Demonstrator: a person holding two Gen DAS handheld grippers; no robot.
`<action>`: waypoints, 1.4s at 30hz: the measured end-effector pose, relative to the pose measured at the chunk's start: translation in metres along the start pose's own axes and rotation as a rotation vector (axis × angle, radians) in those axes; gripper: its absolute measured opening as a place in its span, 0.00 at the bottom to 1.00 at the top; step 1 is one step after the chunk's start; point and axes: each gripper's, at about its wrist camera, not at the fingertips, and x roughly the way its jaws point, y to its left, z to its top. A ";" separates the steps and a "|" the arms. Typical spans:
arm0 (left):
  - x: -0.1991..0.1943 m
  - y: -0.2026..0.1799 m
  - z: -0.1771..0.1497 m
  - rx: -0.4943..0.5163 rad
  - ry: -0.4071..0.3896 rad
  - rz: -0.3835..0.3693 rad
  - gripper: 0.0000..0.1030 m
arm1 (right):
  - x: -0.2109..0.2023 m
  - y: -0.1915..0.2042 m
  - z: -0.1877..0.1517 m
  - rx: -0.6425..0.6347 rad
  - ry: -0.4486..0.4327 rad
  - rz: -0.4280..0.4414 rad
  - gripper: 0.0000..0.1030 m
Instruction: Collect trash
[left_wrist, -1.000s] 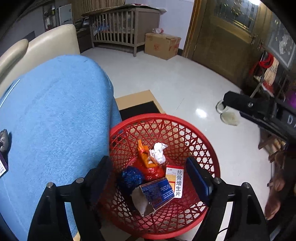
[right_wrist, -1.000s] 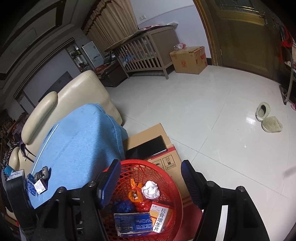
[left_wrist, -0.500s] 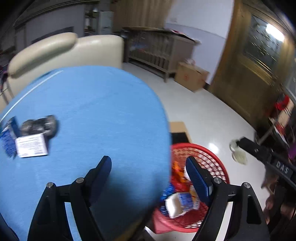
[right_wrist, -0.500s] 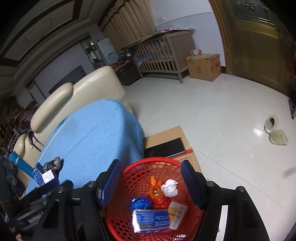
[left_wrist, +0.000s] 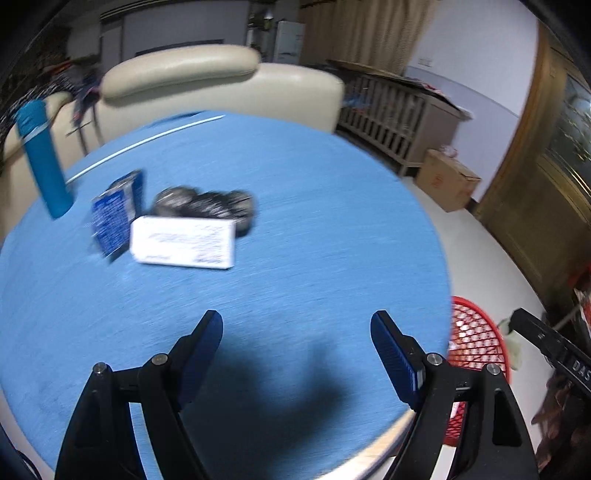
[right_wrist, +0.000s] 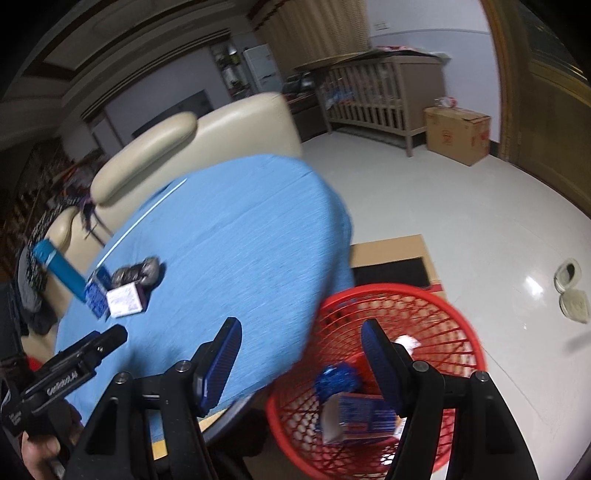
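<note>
A round table with a blue cloth (left_wrist: 295, 229) (right_wrist: 236, 236) carries a white box (left_wrist: 183, 242) (right_wrist: 123, 300), a blue box (left_wrist: 114, 214) (right_wrist: 96, 295), a dark crumpled wrapper (left_wrist: 207, 206) (right_wrist: 137, 271) and an upright blue tube (left_wrist: 42, 158) (right_wrist: 59, 267). My left gripper (left_wrist: 297, 341) hovers open and empty over the near part of the cloth, short of those items. The red mesh basket (right_wrist: 454, 321) (left_wrist: 476, 339) stands on the floor beside the table, holding a blue-and-white carton (right_wrist: 360, 413), a blue wrapper (right_wrist: 338, 380) and white paper (right_wrist: 406, 341). My right gripper (right_wrist: 301, 350) is open and empty, straddling the table edge and basket rim.
A cream sofa (left_wrist: 221, 85) (right_wrist: 192, 140) stands behind the table. Flattened cardboard (right_wrist: 391, 251) lies on the white floor by the basket. A wooden crib (right_wrist: 384, 88), a cardboard box (right_wrist: 456, 134) and slippers (right_wrist: 570, 291) stand farther off. A hand (right_wrist: 37, 450) grips the left tool.
Both grippers swung left from above the basket toward the table. The left view now faces the tabletop items, with the basket at its right edge. Neither jaw width changed.
</note>
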 end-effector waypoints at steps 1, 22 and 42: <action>-0.001 0.007 -0.001 -0.011 0.001 0.009 0.80 | 0.004 0.007 -0.002 -0.015 0.011 0.006 0.69; -0.026 0.174 -0.028 -0.254 -0.033 0.267 0.80 | 0.120 0.209 -0.004 -0.400 0.223 0.208 0.69; -0.015 0.223 -0.036 -0.348 -0.017 0.291 0.80 | 0.151 0.269 -0.028 -0.535 0.337 0.380 0.69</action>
